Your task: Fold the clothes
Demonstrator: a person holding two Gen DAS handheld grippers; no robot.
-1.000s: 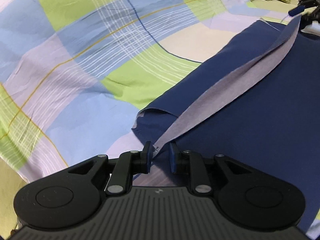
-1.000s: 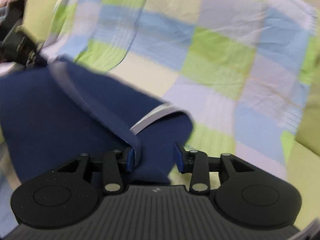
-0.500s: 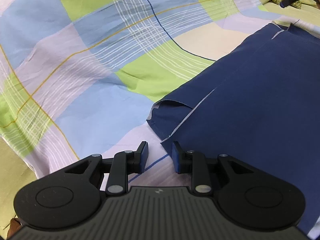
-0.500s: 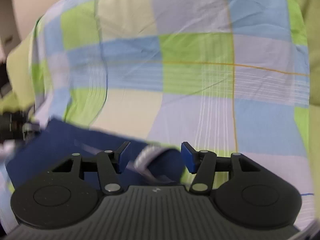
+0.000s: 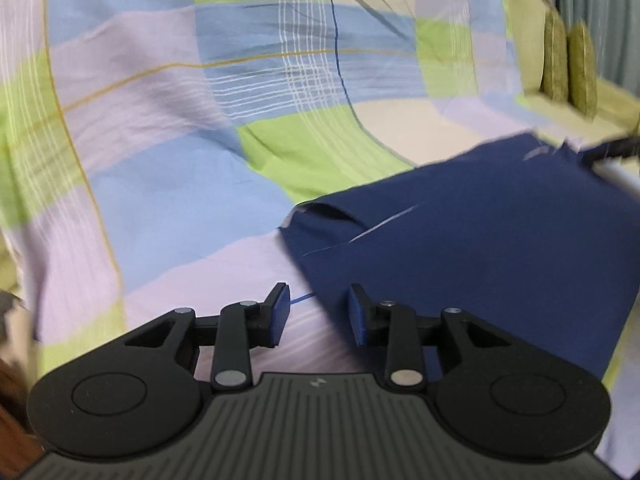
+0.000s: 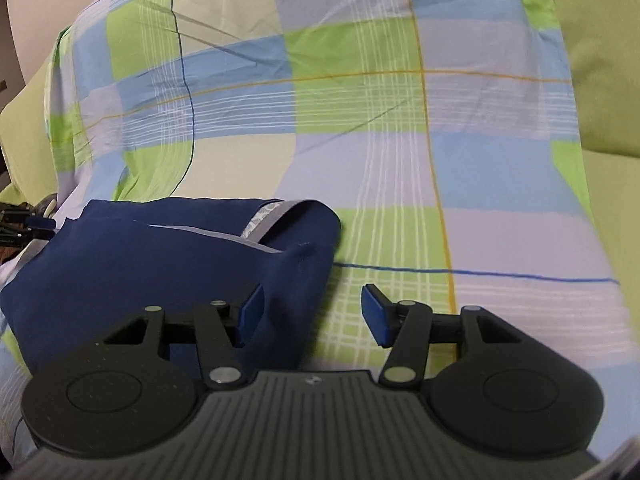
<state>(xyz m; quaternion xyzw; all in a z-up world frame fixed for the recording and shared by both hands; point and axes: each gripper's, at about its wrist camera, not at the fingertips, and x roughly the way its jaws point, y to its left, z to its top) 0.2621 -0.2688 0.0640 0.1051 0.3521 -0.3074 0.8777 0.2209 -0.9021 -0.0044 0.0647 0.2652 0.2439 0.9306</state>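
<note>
Partly blurred navy garment, left gripper agape (empty), checked sheet

A navy blue garment lies folded flat on a checked bedsheet, one pale grey inner edge turned up at its corner, thin light seam lines crossing its surface.

plaid sheet, two green cushions

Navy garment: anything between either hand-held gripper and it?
Nothing visible. The left hand-held gripper and right hand-held gripper are both open right at the navy garment, which lies alone on the checked bedsheet.
</note>
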